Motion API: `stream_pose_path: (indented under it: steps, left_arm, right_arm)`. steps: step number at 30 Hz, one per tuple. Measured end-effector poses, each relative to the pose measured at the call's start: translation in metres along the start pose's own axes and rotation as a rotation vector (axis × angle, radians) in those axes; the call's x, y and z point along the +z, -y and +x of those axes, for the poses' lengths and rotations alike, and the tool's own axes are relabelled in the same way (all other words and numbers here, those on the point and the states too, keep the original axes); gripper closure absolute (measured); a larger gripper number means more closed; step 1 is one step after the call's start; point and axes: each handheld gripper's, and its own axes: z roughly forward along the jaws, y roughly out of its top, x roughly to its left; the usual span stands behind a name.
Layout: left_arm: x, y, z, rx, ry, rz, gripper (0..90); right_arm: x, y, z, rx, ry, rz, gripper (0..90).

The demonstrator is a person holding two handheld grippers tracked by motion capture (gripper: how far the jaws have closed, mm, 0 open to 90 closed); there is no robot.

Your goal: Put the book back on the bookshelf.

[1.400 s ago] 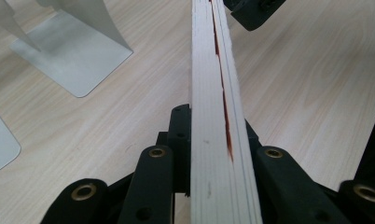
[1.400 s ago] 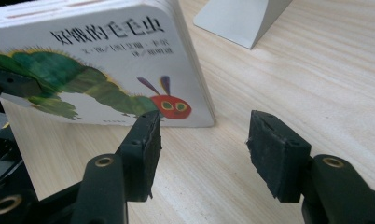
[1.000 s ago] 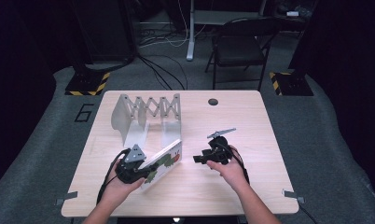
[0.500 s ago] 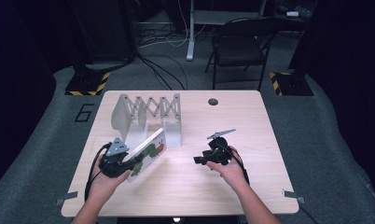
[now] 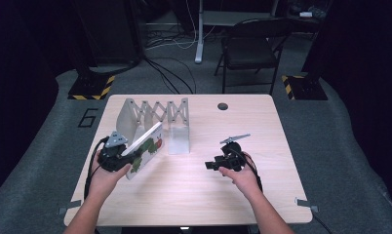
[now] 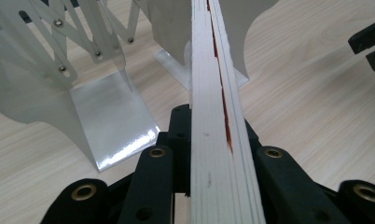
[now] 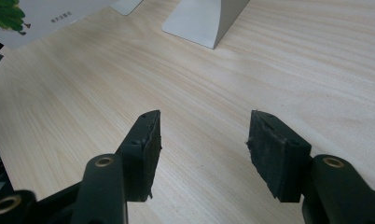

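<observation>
My left gripper (image 5: 121,155) is shut on a thin white picture book (image 5: 145,148), held tilted above the table's left side, just in front of the metal expanding book rack (image 5: 155,117). In the left gripper view the book's page edge (image 6: 218,116) runs straight up between the two black jaws, with the rack's plates (image 6: 106,116) behind it. My right gripper (image 5: 214,165) rests at the table's right middle, open and empty. Its two pads (image 7: 146,149) stand well apart over bare wood.
The wooden table (image 5: 194,195) has free room in front and at the right. A small dark round grommet (image 5: 223,106) sits near the far edge. A folding chair (image 5: 250,46) and cables stand on the floor beyond the table.
My left gripper has carried the book leftward and then up toward the rack, tilting it more upright. The right gripper has stayed in place.
</observation>
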Motion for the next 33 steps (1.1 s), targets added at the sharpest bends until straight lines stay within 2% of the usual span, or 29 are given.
stream_pose_path:
  steps: [5,8,10,14,15,16,19,24,26,29,33]
  left_arm:
    - [0.004,-0.013,0.002,-0.003,0.017,0.009,76.0]
    - [0.004,-0.015,0.002,0.007,0.009,0.016,75.9]
    - [0.002,-0.015,0.003,0.0,0.0,0.012,75.9]
    - [-0.003,-0.014,0.009,-0.02,-0.029,0.006,75.9]
    - [-0.007,-0.011,0.014,-0.039,-0.042,-0.005,76.0]
    - [-0.007,-0.011,0.014,-0.039,-0.042,-0.005,75.9]
    - [-0.015,-0.006,0.023,-0.073,-0.06,-0.009,75.9]
    - [-0.022,0.001,0.033,-0.09,-0.097,0.005,75.9]
    - [-0.025,0.004,0.039,-0.122,-0.093,-0.004,75.9]
    - [-0.026,0.004,0.041,-0.131,-0.084,-0.005,75.9]
    - [-0.027,0.004,0.038,-0.111,-0.078,-0.008,75.9]
  right_arm:
    - [0.002,0.001,-0.004,0.008,0.003,0.006,44.0]
    - [0.001,0.002,-0.004,0.01,0.002,0.003,44.1]
    - [0.0,0.001,-0.005,0.01,0.003,-0.003,44.0]
    - [0.0,0.002,-0.005,0.014,0.005,-0.003,44.0]
    - [0.0,0.002,-0.005,0.012,0.006,-0.004,44.1]
    - [0.0,0.002,-0.005,0.012,0.006,-0.004,44.1]
    - [-0.001,0.002,-0.006,0.02,0.007,-0.002,44.0]
    - [-0.001,0.002,-0.009,0.017,0.011,-0.005,44.0]
    - [-0.001,0.002,-0.009,0.025,0.012,-0.006,44.1]
    - [-0.001,0.002,-0.008,0.028,0.011,-0.005,44.0]
    - [0.0,0.003,-0.008,0.028,0.011,-0.002,44.0]
